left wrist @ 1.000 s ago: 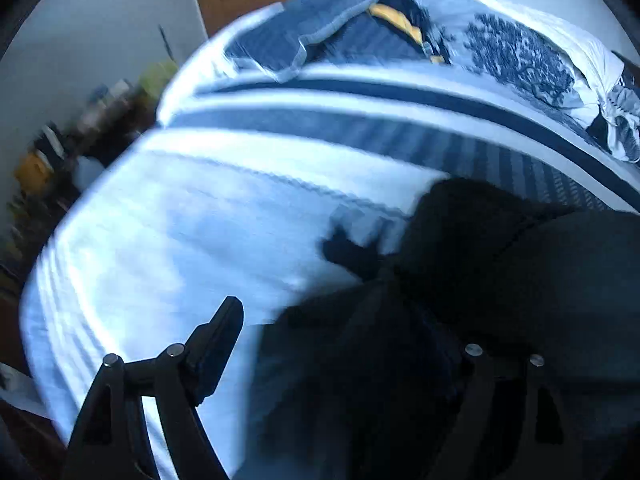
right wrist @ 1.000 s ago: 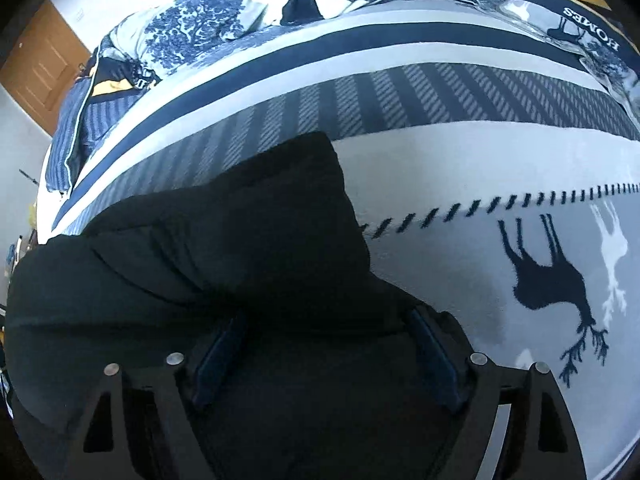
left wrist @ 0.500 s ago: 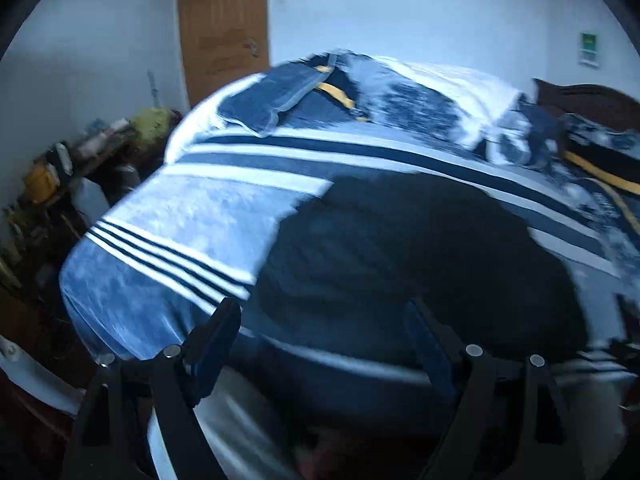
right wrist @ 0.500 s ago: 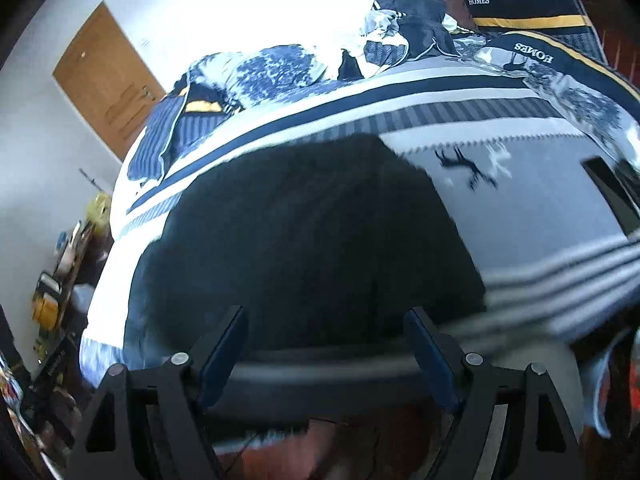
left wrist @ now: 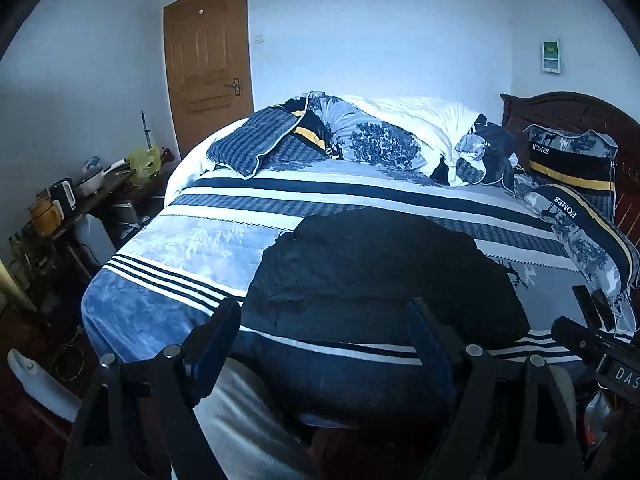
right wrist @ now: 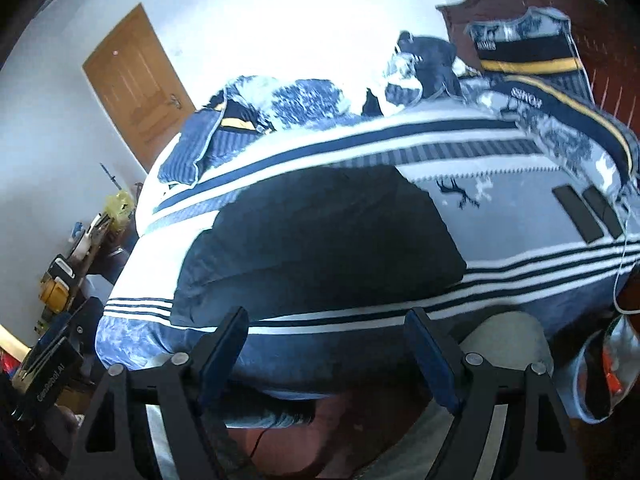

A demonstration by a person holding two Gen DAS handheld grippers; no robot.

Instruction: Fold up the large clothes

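A large black garment (left wrist: 380, 276) lies folded in a rough rectangle on the blue and white striped bed cover (left wrist: 200, 248), near the bed's front edge. It also shows in the right wrist view (right wrist: 320, 240). My left gripper (left wrist: 324, 344) is open and empty, held back off the bed in front of the garment. My right gripper (right wrist: 326, 344) is open and empty too, also pulled back off the bed edge. Part of the right gripper's body shows at the right of the left wrist view (left wrist: 600, 352).
Pillows (left wrist: 576, 168) and a crumpled duvet (left wrist: 380, 136) lie at the far side by a dark wooden headboard (left wrist: 580, 112). Two dark flat devices (right wrist: 588, 216) lie on the cover at right. A cluttered side table (left wrist: 72, 204) stands left of the bed, a wooden door (left wrist: 208, 64) behind.
Both grippers let go of the black garment and pulled back and up from the bed. The garment now lies flat and folded on the cover.
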